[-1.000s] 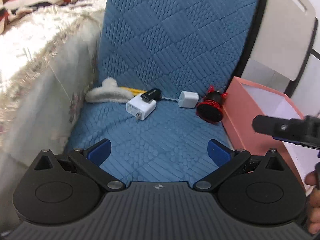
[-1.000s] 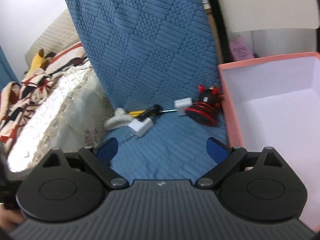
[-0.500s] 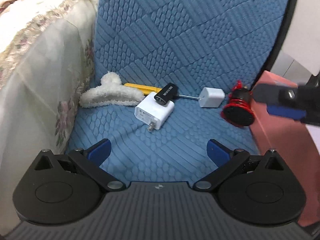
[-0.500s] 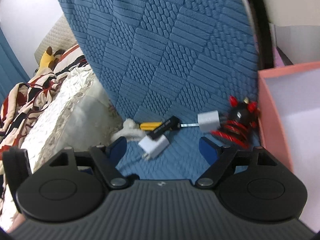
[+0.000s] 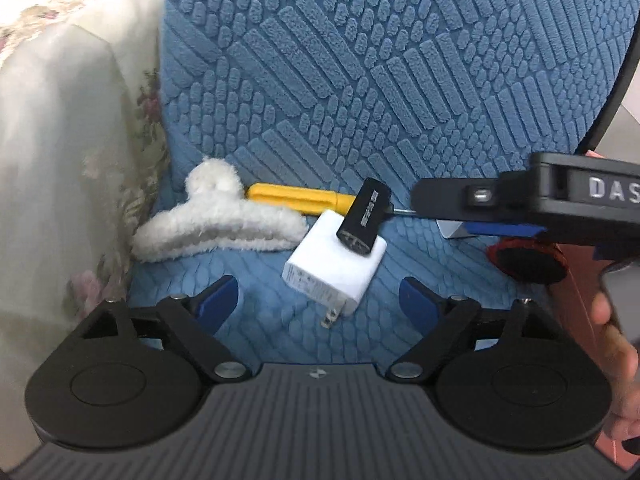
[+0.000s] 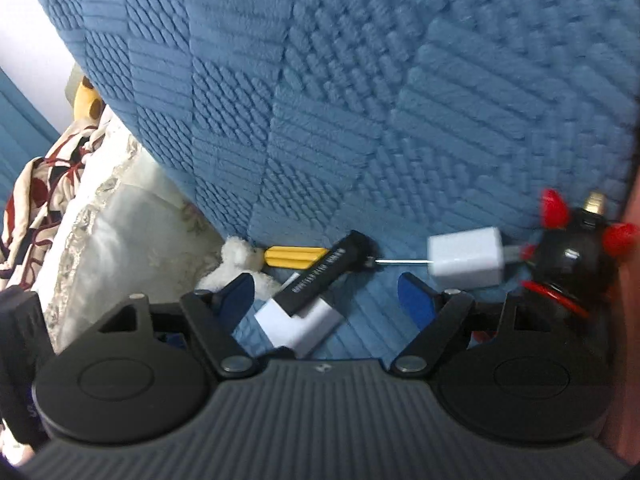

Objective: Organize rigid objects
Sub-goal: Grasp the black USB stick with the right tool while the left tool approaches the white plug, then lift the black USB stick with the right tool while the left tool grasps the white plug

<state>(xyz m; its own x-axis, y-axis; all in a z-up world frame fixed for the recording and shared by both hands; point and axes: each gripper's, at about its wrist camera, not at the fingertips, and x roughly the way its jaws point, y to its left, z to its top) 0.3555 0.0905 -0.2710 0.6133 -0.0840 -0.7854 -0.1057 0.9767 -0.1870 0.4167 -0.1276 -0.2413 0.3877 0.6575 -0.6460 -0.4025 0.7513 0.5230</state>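
white charger (image 5: 336, 264) is lying on the blue seat cushion (image 5: 360, 120), a black stick (image 5: 364, 218) resting across it. left tool (image 5: 316, 300) is closing around nothing; right tool (image 6: 326, 300) is hanging wide, gripping nothing.

- The left wrist view looks steeply down along its own fingers (image 5: 218, 300) onto the blue quilted seat (image 5: 256, 320), close in, with the white plug (image 5: 334, 270) at centre and the right gripper (image 5: 480, 216) entering at 3 o'clock.
- The right wrist view looks down less steeply, near the seat, facing the blue backrest (image 6: 340, 100).
- Both share the plug (image 6: 298, 326), the black stick (image 5: 363, 218) (image 6: 324, 272), the yellow-handled screwdriver (image 5: 298, 198) (image 6: 294, 257) and the fluffy white clip (image 5: 216, 222) (image 6: 236, 264).
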